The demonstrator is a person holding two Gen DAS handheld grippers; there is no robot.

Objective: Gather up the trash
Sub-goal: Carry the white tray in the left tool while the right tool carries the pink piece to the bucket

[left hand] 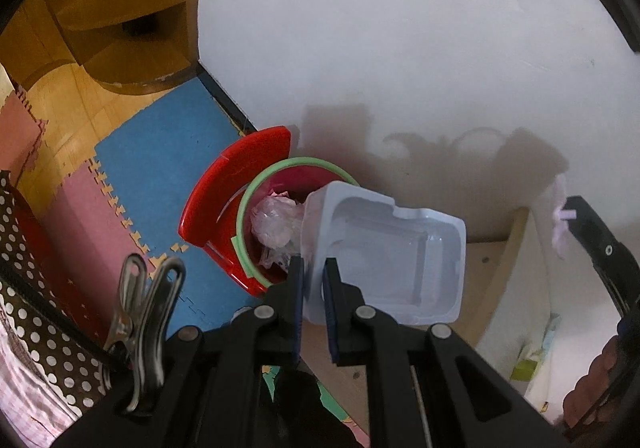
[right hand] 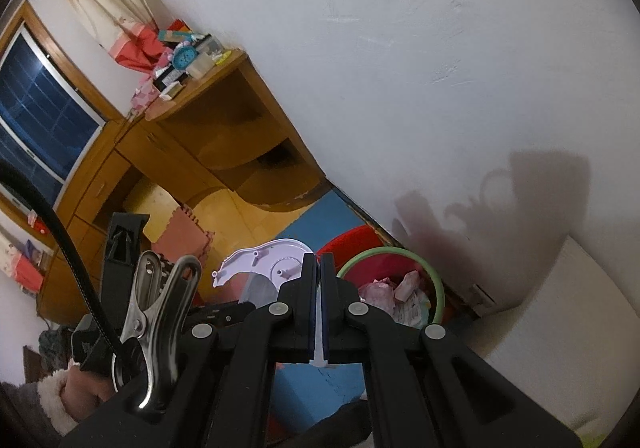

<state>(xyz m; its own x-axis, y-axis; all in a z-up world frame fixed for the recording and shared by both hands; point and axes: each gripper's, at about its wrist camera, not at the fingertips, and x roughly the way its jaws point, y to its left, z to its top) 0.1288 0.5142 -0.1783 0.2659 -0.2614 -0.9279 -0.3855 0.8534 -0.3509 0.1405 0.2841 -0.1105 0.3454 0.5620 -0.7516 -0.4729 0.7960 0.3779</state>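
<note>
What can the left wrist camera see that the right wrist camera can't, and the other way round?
Only the left view shows the left gripper pinching a pale plastic tray over the bin. Only the right view shows the right gripper shut on a thin lilac plastic piece, plus a window and a cluttered desk top. Both show the red bin with its green rim, trash inside, blue floor mat and white wall.

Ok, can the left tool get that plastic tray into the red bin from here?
Probably yes. The left tool grips the plastic tray by its edge, right above the red bin. The lid stands open and the trash inside sits below the rim.
</note>
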